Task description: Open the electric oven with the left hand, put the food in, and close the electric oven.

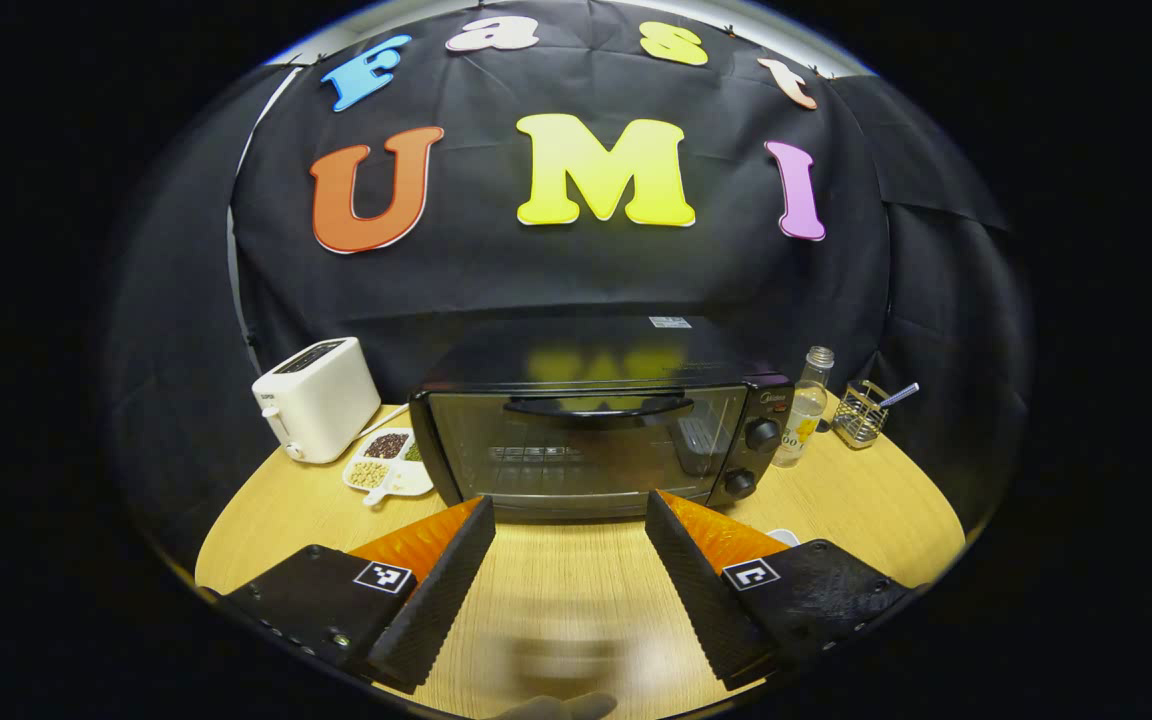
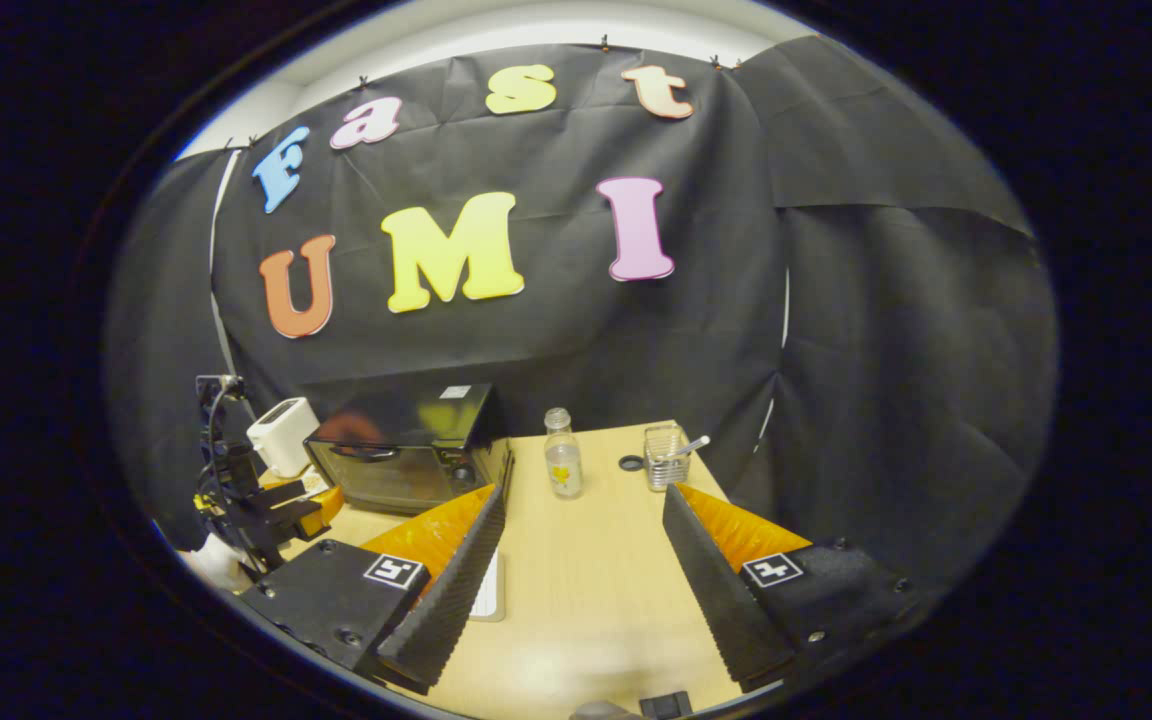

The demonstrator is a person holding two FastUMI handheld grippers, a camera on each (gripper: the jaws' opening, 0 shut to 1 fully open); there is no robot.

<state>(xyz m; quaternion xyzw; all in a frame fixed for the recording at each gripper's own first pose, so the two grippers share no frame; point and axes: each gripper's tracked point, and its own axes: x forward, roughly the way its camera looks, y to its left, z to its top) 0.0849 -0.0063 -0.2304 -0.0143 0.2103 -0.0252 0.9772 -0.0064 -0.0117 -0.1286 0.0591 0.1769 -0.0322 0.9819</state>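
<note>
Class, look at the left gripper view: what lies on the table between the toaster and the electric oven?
A white divided dish holding grains sits between the toaster and the electric oven, in the left gripper view.

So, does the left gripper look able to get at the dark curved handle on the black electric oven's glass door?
Probably yes. The left gripper is open and faces the dark curved handle of the black electric oven; bare wooden table lies between them.
</note>
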